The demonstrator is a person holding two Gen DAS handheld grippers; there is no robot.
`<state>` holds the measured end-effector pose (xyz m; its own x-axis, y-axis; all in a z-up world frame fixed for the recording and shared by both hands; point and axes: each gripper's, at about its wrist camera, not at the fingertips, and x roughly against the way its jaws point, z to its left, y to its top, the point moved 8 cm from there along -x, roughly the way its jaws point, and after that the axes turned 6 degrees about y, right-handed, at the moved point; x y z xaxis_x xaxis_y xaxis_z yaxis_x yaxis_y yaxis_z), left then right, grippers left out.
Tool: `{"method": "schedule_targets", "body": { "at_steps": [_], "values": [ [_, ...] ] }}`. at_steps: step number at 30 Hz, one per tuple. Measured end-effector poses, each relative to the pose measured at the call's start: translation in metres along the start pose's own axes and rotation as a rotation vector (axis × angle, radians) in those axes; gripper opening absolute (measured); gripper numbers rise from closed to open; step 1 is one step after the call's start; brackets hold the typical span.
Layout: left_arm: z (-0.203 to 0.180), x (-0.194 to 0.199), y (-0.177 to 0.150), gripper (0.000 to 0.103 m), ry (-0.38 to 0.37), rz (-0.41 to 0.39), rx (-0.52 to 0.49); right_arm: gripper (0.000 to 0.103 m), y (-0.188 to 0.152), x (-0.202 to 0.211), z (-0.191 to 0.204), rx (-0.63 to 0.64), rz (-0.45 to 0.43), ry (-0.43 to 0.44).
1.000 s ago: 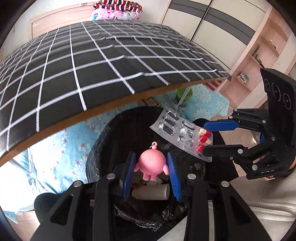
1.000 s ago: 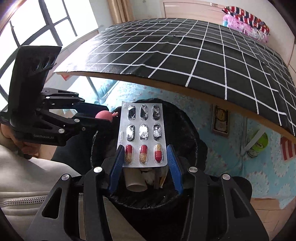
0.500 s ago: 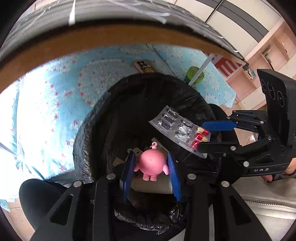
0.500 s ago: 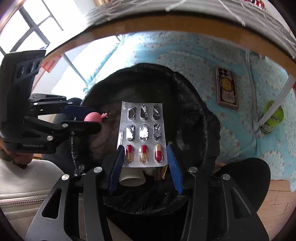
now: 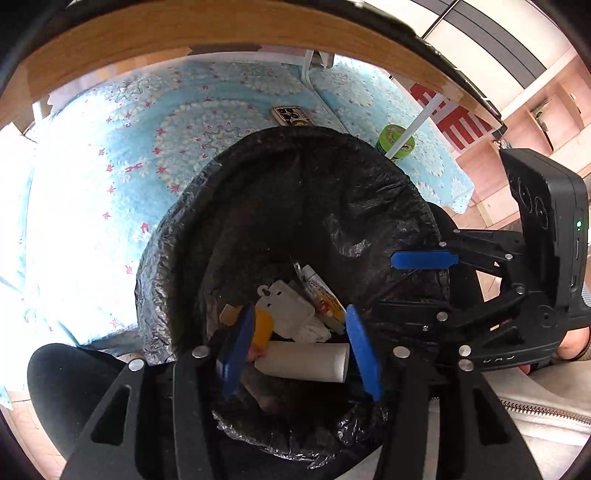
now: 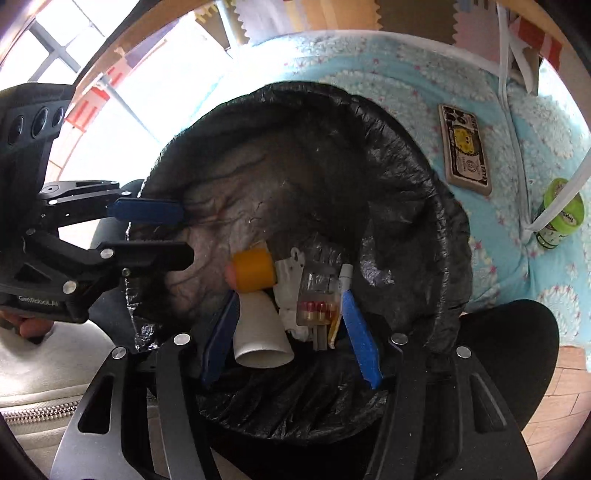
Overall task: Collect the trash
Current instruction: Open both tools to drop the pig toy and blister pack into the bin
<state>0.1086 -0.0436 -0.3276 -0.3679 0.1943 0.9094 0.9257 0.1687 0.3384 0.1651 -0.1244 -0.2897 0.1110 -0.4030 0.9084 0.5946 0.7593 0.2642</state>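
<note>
Writing: the left gripper (image 6: 155, 232) carries white lettering on its body in the right wrist view, reading roughly "GenRobot.AI". The phone case (image 6: 464, 147) on the blue floral mat (image 6: 546, 122) is printed like a banknote with a yellow cartoon face; its text is too small to read. A green-lidded jar (image 6: 559, 214) stands right of it, label illegible. In the left wrist view, red block characters (image 5: 448, 118) show on the floor near the shelving, cut off.

Task items: all trash lies at the bottom of the black-lined bin (image 5: 177, 229). Right wrist view: blister pack (image 6: 319, 301) with 3 red-and-yellow capsules showing, a yellow cylinder (image 6: 255, 269), a white paper cup (image 6: 260, 332) on its side, and a white tube (image 6: 345, 275). Left wrist view: the cup (image 5: 303, 360) reads as a white roll, beside a white tagged packet (image 5: 286, 308) and a printed tube (image 5: 321, 291); the capsules are barely visible here.

View differences: only the left wrist view shows the phone's camera side (image 5: 291, 115) and the wooden table edge (image 5: 184, 33) overhead. Only the right wrist view shows the window (image 6: 48, 48).

Pose: both grippers hang over the bin mouth, pointing down into it. Left gripper (image 5: 301, 350) has its blue pads spread apart, nothing between them. Right gripper (image 6: 291, 336) likewise stands spread and empty; from the left wrist view it (image 5: 417, 280) enters from the right, its 2 fingers apart.
</note>
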Motion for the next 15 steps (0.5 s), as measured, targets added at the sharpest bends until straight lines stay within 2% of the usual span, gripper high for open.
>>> {"method": "schedule_targets", "body": {
  "at_steps": [8,13,15],
  "values": [
    [-0.008,0.023,-0.002,0.049,-0.002,-0.024,-0.037,0.058,0.007,0.025,0.002,-0.004,-0.035,0.011],
    [-0.012,0.048,-0.003,0.06,-0.007,-0.067,-0.055,0.061,0.011,0.051,0.013,0.027,-0.057,0.034],
    [-0.014,0.058,-0.002,0.064,-0.008,-0.086,-0.063,0.066,0.013,0.06,0.019,0.045,-0.066,0.04]
  ]
}}
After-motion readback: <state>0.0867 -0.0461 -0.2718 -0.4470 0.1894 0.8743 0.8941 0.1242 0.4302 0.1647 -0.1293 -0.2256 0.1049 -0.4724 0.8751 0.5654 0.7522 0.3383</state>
